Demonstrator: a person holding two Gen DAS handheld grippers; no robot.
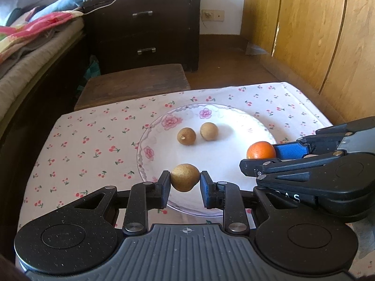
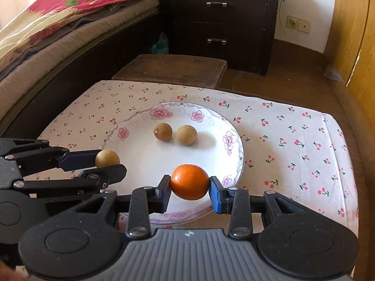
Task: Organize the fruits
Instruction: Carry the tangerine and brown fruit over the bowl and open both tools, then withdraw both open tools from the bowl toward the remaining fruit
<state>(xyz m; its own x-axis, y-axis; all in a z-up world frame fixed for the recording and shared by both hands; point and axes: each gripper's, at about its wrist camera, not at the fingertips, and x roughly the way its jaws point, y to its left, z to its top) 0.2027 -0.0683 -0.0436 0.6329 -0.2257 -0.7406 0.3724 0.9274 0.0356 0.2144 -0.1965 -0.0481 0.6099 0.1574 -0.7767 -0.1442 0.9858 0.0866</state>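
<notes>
A white floral plate (image 1: 164,154) (image 2: 140,154) sits on a cherry-print cloth. Two brown longans (image 1: 186,136) (image 1: 209,131) lie side by side near its middle; they also show in the right wrist view (image 2: 163,131) (image 2: 186,135). My left gripper (image 1: 185,182) is shut on a third brown longan (image 1: 185,179) over the plate's near rim; it also shows in the right wrist view (image 2: 107,158). My right gripper (image 2: 189,187) is shut on a small orange (image 2: 189,181) over the plate's near right part; the orange also shows in the left wrist view (image 1: 260,150).
The cherry-print cloth (image 2: 293,140) covers a low table. A dark wooden stool (image 1: 133,84) stands behind it. A bed with blankets (image 2: 46,35) runs along the left, a dark drawer chest (image 1: 145,25) at the back, wooden panels (image 1: 316,28) at the right.
</notes>
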